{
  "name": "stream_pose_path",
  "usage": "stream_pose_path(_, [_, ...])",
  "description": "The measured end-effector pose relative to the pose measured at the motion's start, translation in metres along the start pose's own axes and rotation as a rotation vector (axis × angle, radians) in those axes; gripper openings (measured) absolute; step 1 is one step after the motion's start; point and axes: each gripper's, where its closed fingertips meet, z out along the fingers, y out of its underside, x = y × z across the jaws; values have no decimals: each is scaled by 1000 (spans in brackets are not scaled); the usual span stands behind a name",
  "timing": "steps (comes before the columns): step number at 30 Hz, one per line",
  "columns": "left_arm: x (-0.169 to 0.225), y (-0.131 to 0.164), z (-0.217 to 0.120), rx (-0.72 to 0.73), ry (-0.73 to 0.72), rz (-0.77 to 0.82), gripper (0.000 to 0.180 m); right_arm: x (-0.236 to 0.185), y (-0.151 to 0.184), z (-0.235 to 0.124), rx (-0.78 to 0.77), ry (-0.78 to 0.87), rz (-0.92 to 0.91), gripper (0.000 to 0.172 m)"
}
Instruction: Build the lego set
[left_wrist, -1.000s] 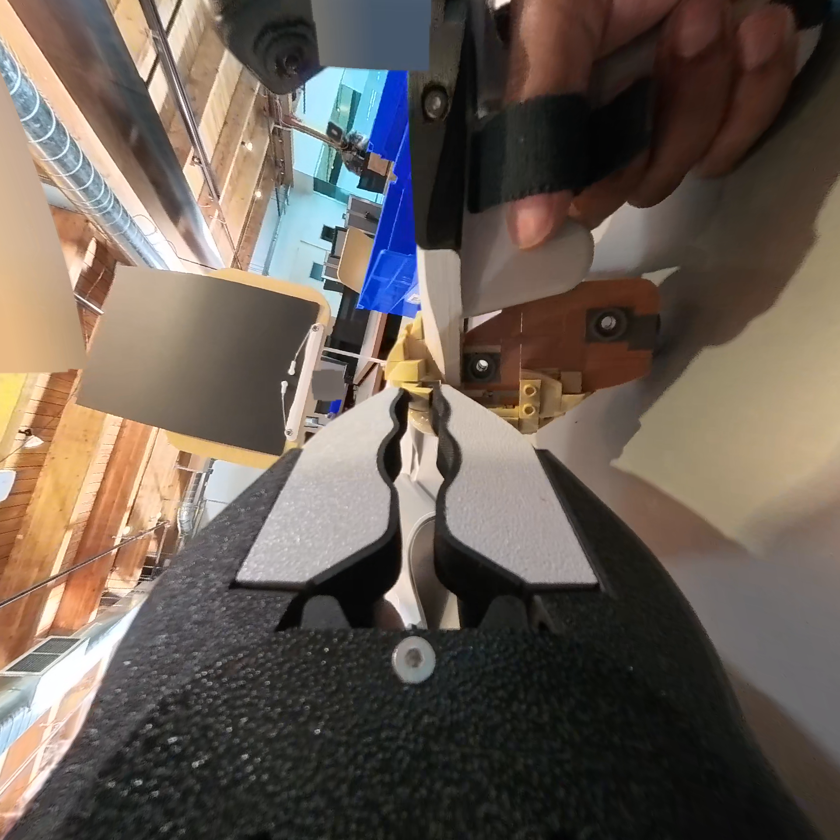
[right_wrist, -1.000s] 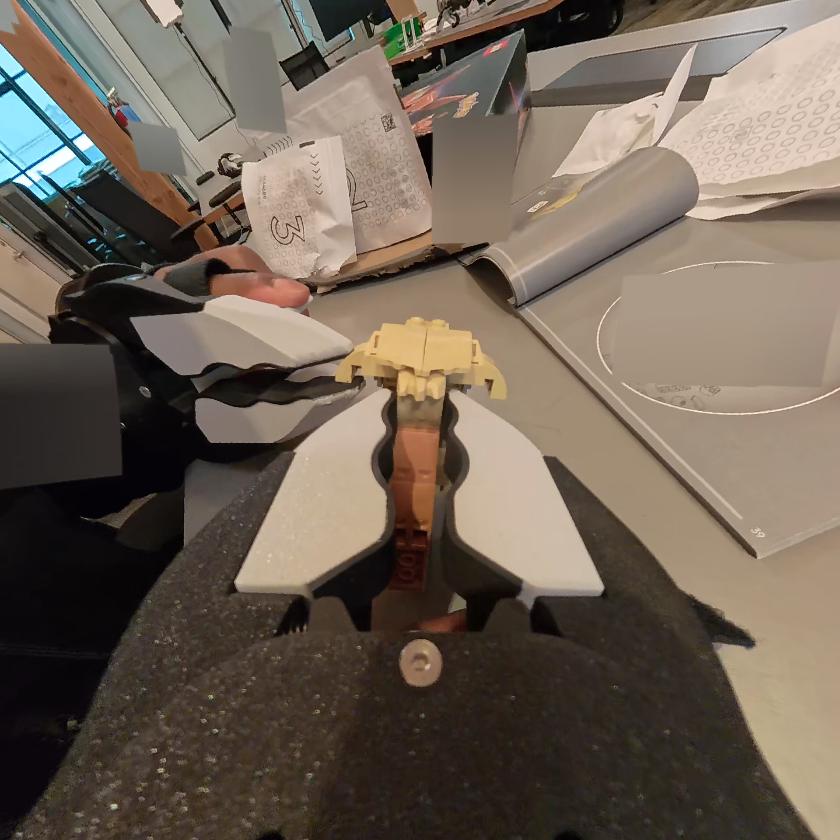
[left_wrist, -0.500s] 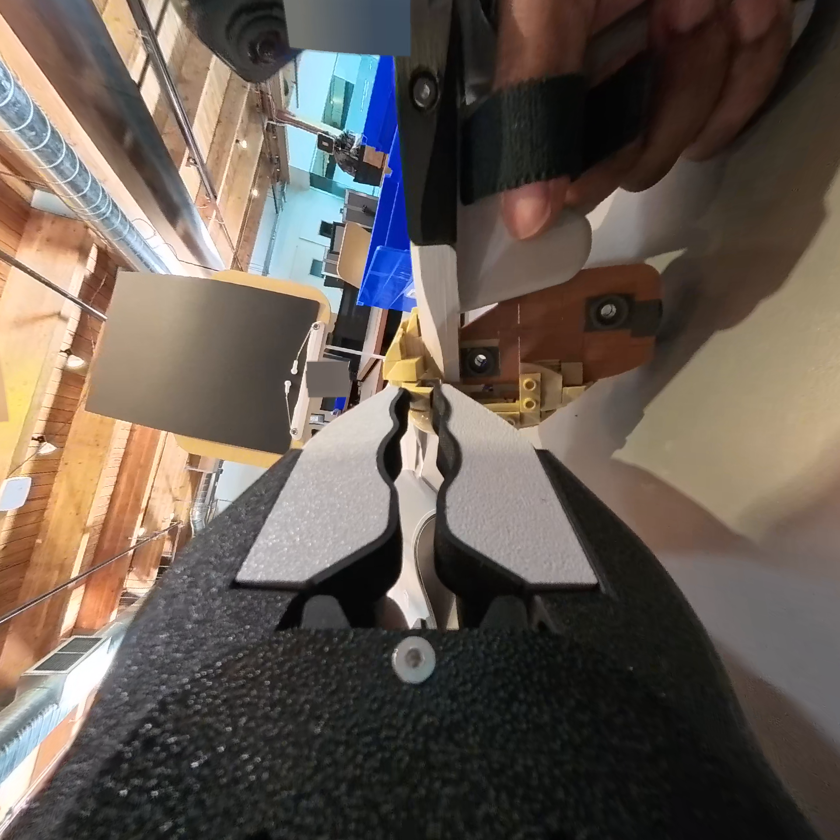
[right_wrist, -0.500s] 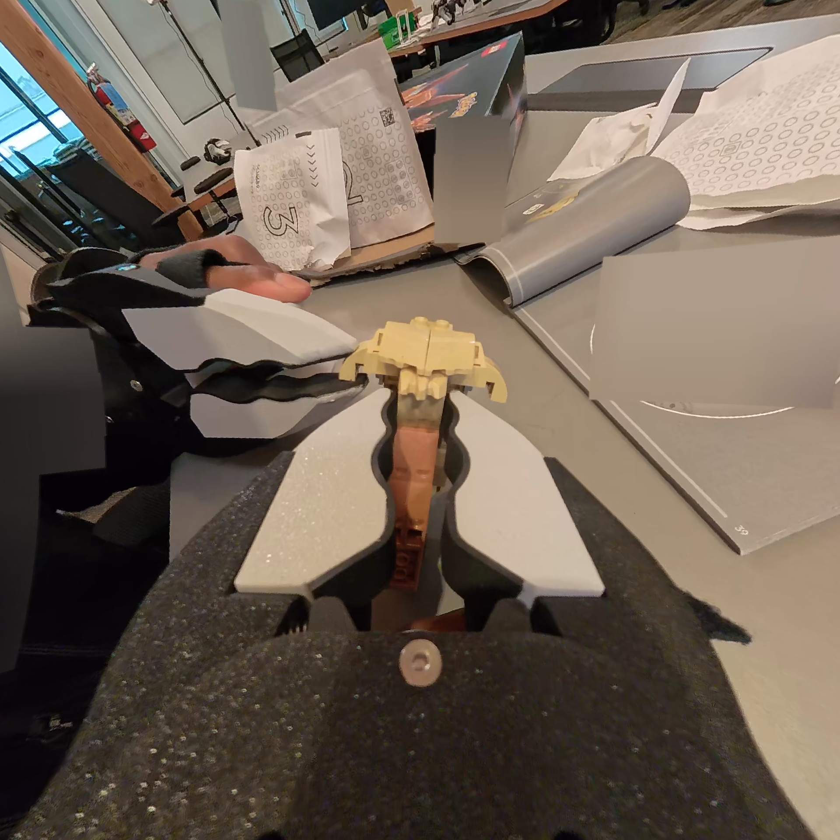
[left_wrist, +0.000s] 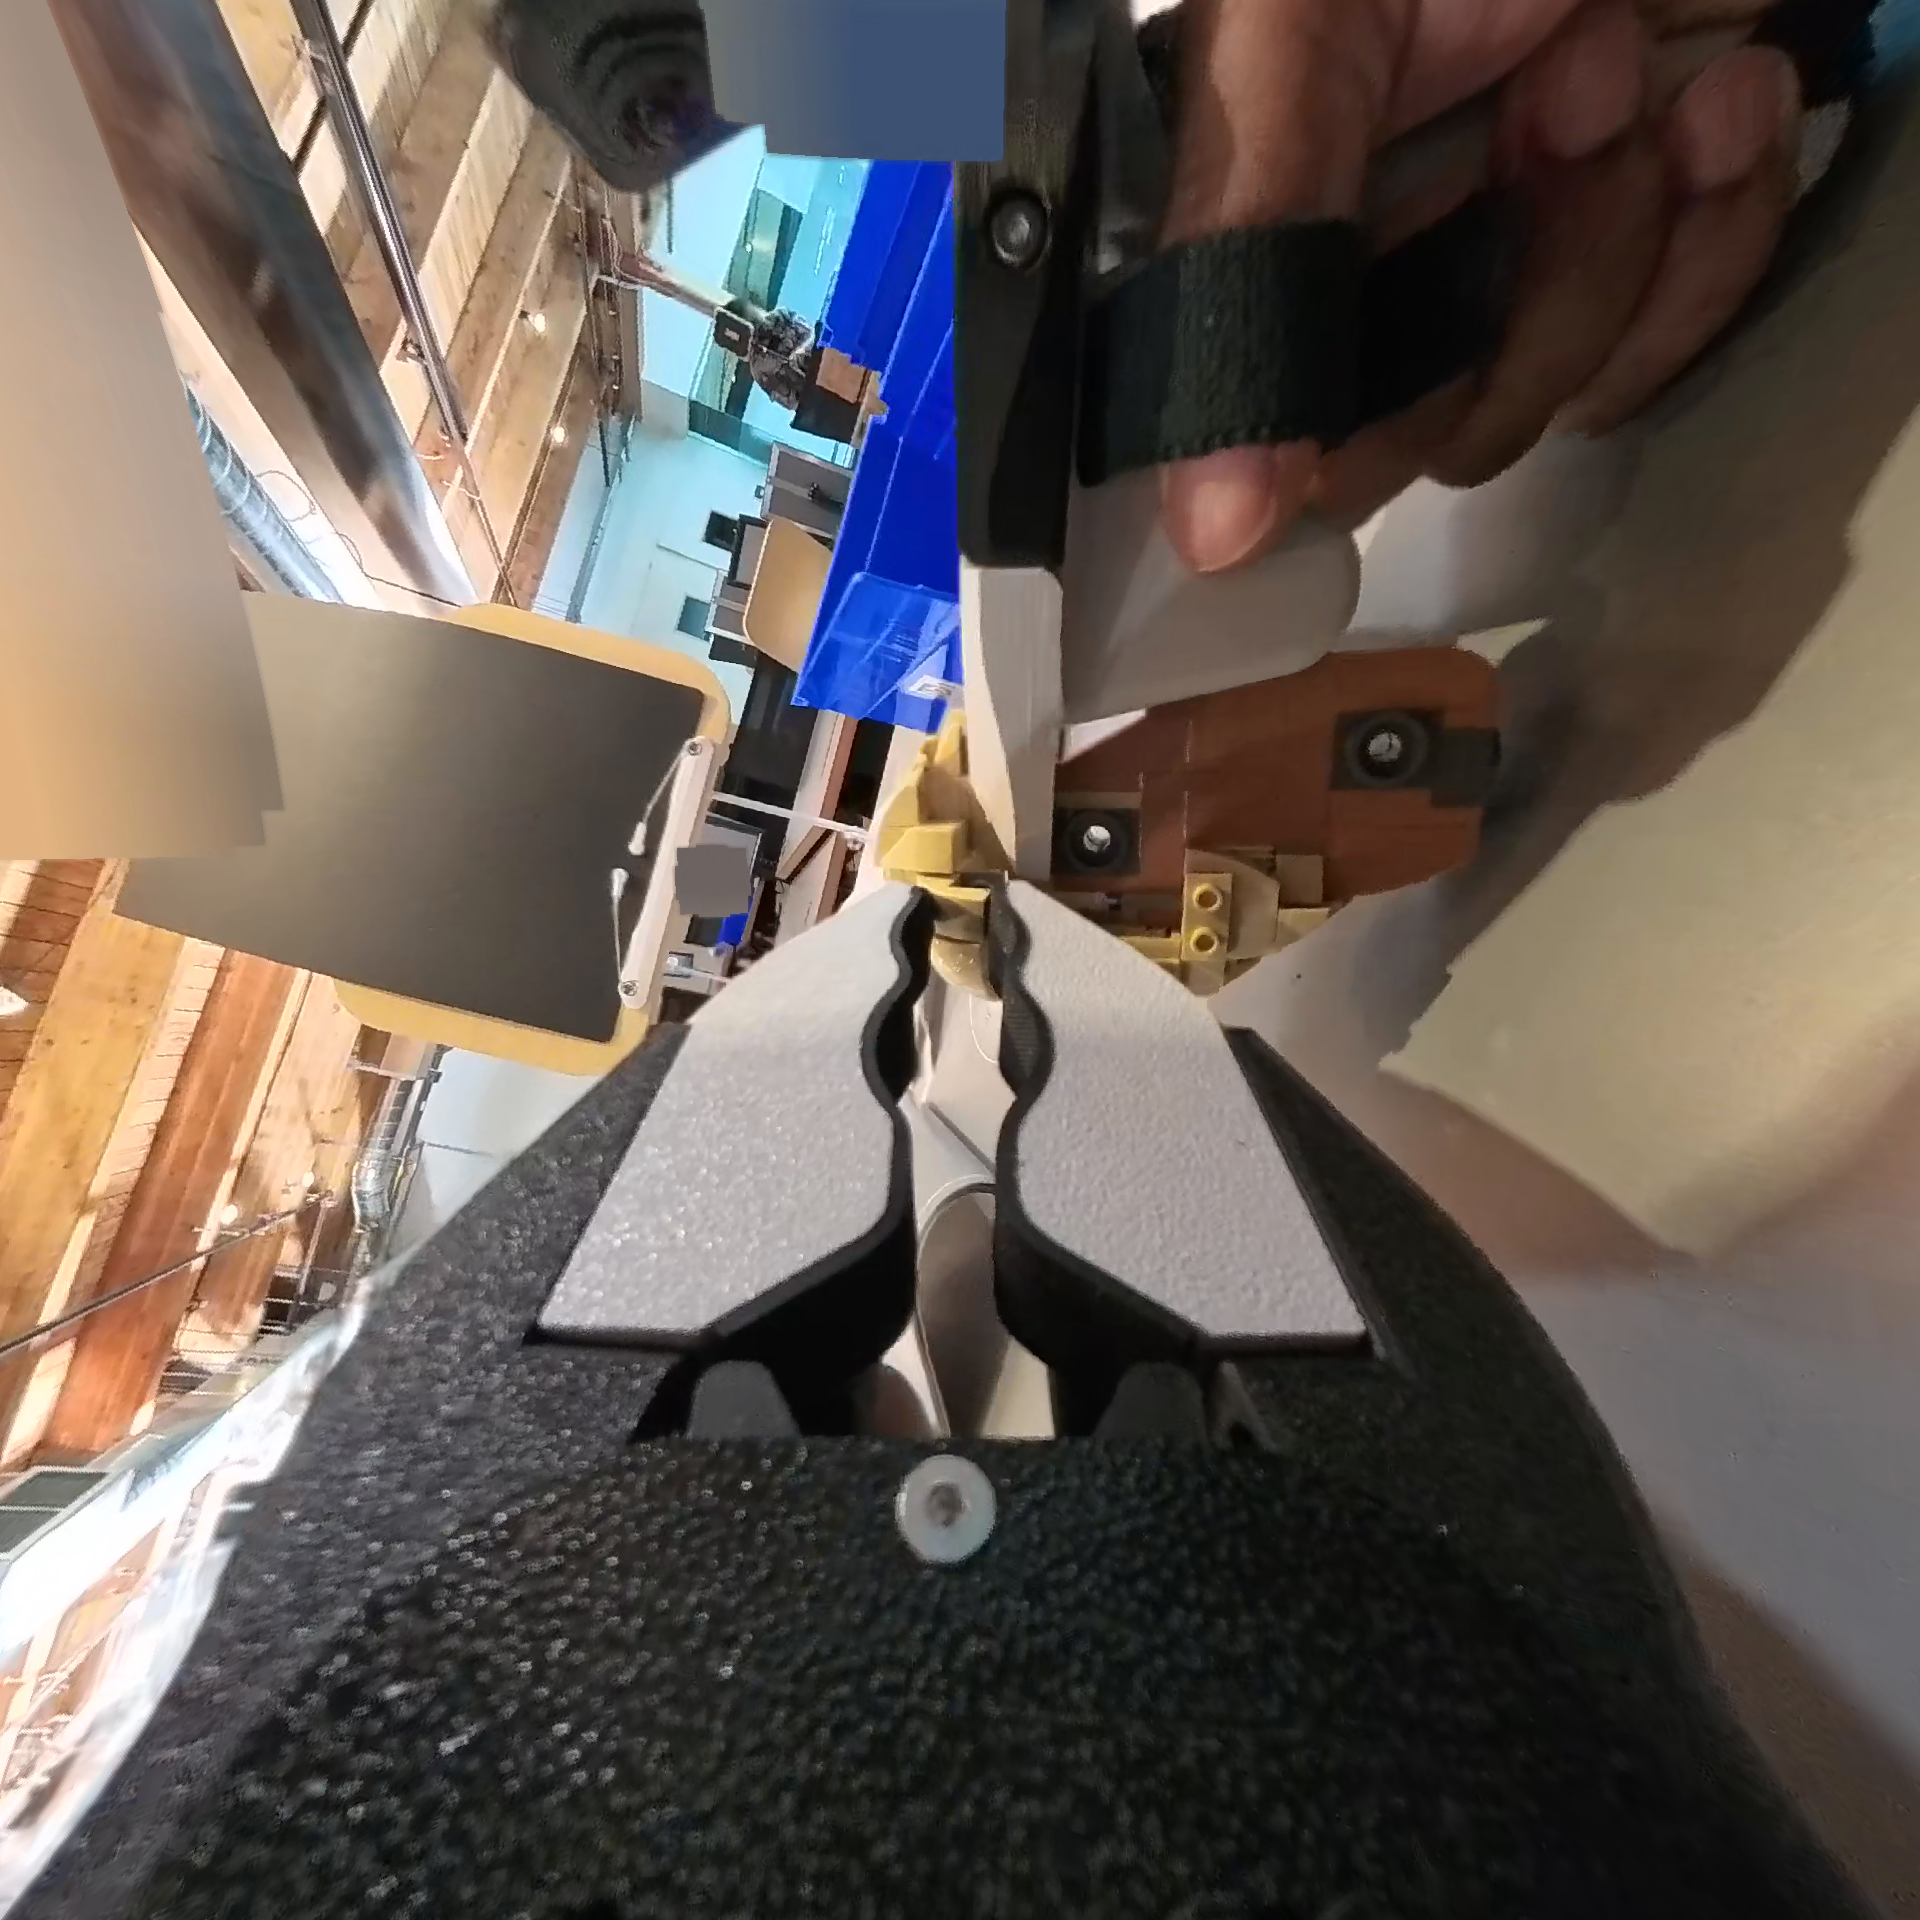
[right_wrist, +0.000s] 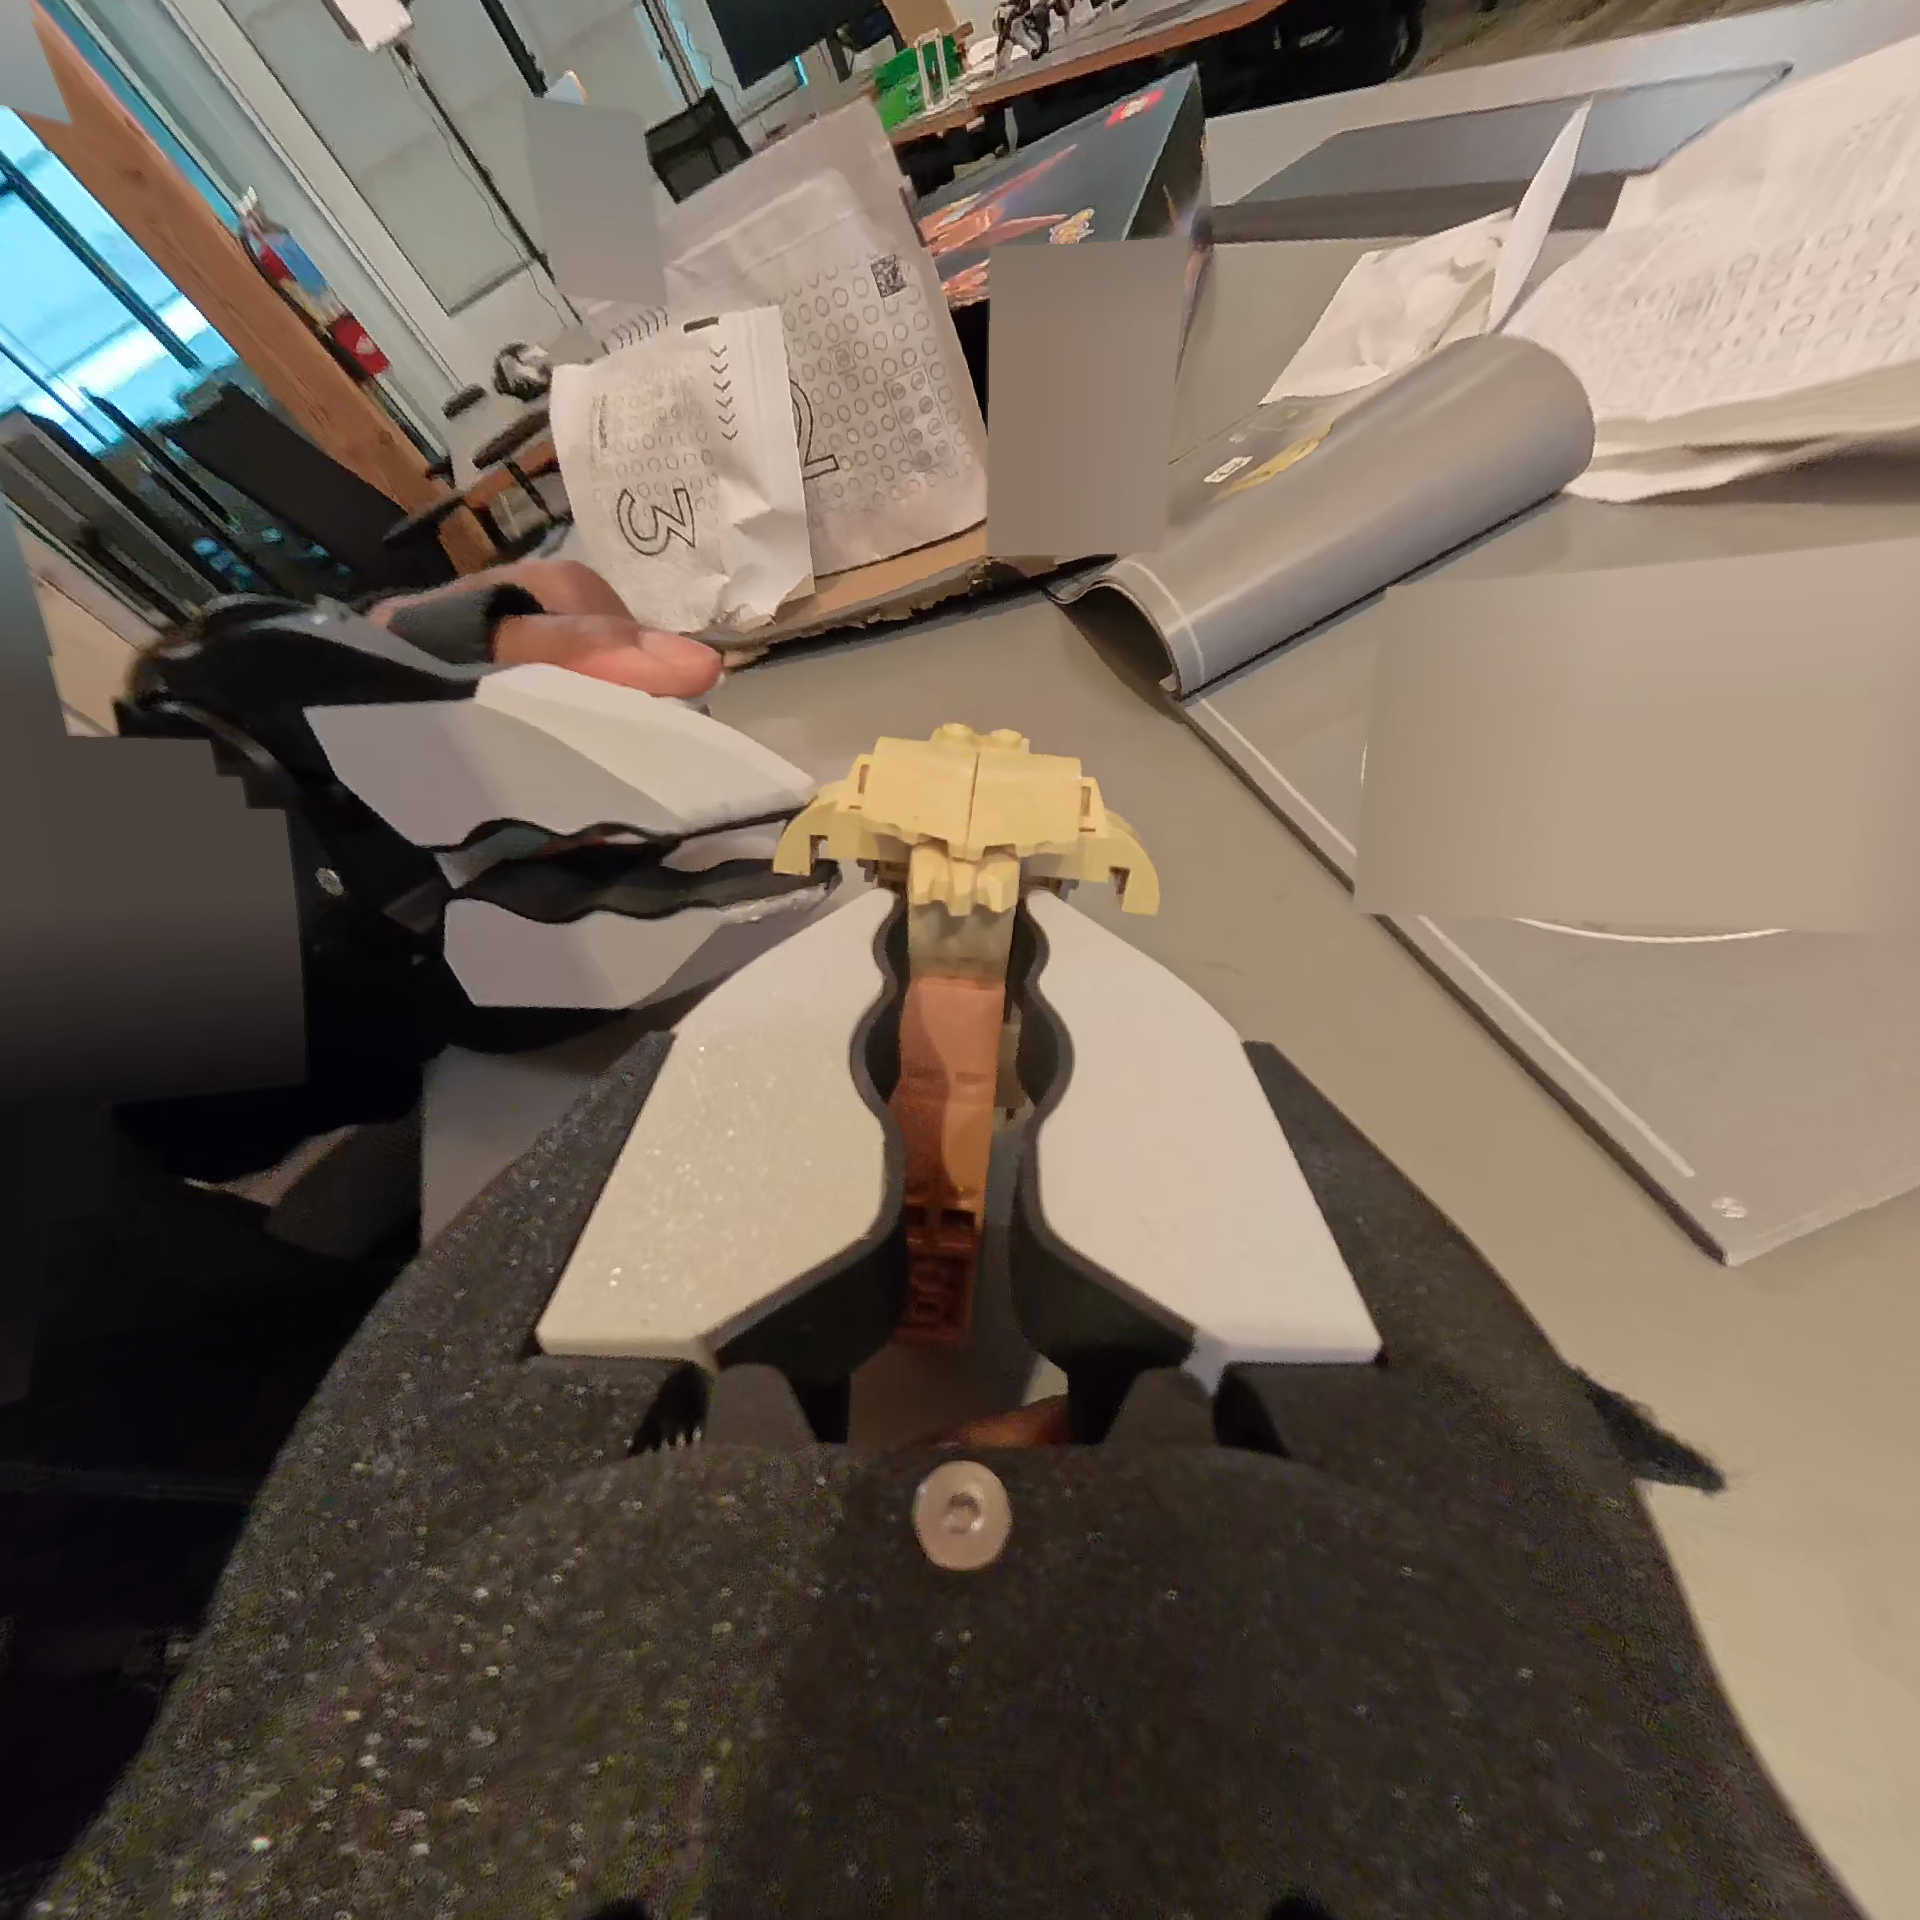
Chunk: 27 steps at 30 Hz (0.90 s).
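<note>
The brick model (right_wrist: 961, 894), tan on top and brown below, sits clamped between the right gripper (right_wrist: 954, 935) fingers, its brown body pressed by both pads and its tan cap jutting past the tips above the grey table (right_wrist: 1039, 707). The left gripper (left_wrist: 956, 914) comes in from the side, its fingers narrowed onto a tan curved piece (left_wrist: 961, 951) at the cap's left edge (just beside the right fingertips). An open booklet (right_wrist: 1558, 987) lies to the right, paper bags (right_wrist: 727, 457) behind; bare tabletop lies between.
</note>
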Motion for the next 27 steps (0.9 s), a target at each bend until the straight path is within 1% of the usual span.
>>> stream_pose_path(3, [-2, 0, 1, 16, -18, -22, 10, 0, -1, 1, 4, -52, 109, 18])
stream_pose_path(4, [-4, -1, 0, 25, -23, -33, 14, 1, -1, 1, 4, -58, 126, 18])
stream_pose_path(8, [-6, -3, -4, 82, -12, -106, 21, 5, -4, -1, 20, -74, 191, 18])
stream_pose_path(10, [-7, 2, -3, 67, -7, -141, 23, 7, -5, -2, 29, -85, 213, 18])
stream_pose_path(14, [-6, 5, -1, 58, 13, -191, 20, 5, -7, -3, 40, -124, 255, 18])
stream_pose_path(21, [-6, 5, -1, 45, 0, -146, 9, 1, -5, -2, 21, -142, 247, 18])
stream_pose_path(27, [-5, 7, -3, 13, -14, -37, 7, 0, 0, 0, -9, -111, 185, 18])
